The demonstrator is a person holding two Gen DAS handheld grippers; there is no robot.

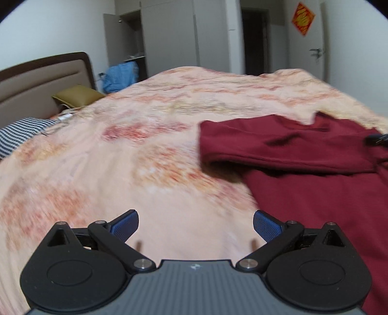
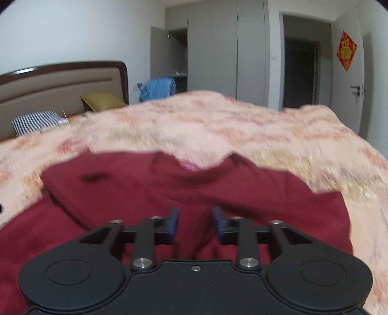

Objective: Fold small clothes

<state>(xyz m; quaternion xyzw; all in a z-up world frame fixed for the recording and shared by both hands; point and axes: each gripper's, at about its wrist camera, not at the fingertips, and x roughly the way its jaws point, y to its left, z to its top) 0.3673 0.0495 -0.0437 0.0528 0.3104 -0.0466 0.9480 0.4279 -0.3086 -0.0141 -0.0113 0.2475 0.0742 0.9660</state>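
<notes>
Maroon shirt [image 2: 169,193] lies on bed [image 2: 218,126] — sleeve folded.

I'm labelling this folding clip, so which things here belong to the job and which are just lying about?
Part of the job:
- dark red shirt, spread on the floral bedspread
- left gripper, open over the bedspread
- right gripper, part open over the shirt

Just lying about:
- striped pillow
- olive cushion
- blue cloth beyond the bed
- red door decoration
</notes>
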